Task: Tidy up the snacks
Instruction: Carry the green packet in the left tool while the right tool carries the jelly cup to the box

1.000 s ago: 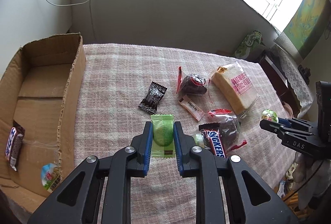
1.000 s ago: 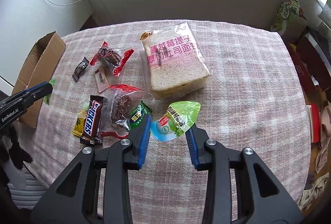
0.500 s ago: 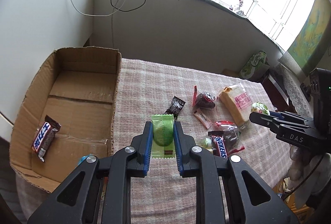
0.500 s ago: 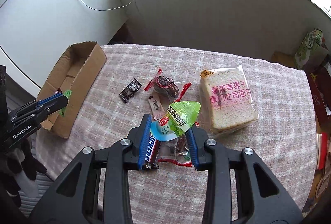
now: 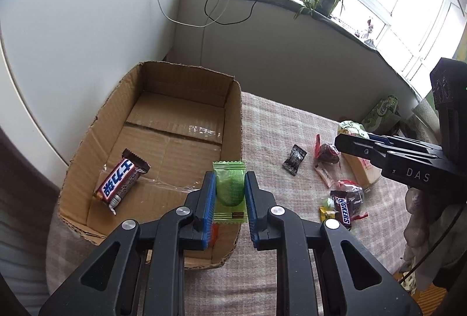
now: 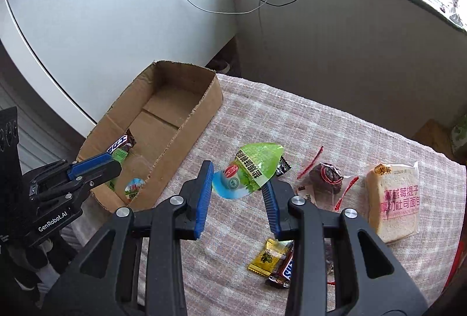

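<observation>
Both tongs swung toward the cardboard box (image 5: 175,141). Left tongs (image 5: 230,193), clamped on green pastry packet (image 5: 229,184), hung over its near wall. Right tongs (image 6: 238,187) gripped jelly cup (image 6: 248,170) above the counter (image 6: 262,117), beside the box. Step: carrying; next, release inside.

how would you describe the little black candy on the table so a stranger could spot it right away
Start at the cardboard box on the checked tablecloth and look just past its right wall. The first loose item there is the small black candy, lying left of the red-edged clear packet. It is the only all-black wrapper with crimped ends, far smaller than the Snickers bar.
</observation>
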Demonstrator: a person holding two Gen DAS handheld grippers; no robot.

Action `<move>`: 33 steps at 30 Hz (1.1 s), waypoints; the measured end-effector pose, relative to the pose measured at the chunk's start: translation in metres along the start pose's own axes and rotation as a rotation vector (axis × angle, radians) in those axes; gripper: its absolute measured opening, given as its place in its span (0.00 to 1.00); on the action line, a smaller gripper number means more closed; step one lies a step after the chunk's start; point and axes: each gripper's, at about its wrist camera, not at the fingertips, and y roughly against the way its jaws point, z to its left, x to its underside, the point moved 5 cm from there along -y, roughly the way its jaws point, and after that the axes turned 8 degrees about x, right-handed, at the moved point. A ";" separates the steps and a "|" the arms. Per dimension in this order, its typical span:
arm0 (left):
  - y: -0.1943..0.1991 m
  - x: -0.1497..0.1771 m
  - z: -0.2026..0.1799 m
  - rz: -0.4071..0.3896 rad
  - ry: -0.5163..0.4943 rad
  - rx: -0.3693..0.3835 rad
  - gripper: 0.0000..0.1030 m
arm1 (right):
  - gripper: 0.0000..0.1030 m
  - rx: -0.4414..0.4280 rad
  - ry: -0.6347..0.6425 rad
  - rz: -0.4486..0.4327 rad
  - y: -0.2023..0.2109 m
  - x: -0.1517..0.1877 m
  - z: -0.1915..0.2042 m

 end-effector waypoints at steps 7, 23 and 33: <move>0.005 0.004 0.028 0.001 0.046 -0.045 0.18 | 0.34 -0.048 0.073 0.004 -0.027 -0.023 0.045; -0.003 0.006 0.053 0.024 0.084 -0.085 0.18 | 0.34 -0.094 0.150 0.059 -0.092 -0.052 0.099; -0.012 0.005 0.062 0.044 0.090 -0.103 0.18 | 0.34 -0.114 0.164 0.093 -0.113 -0.055 0.113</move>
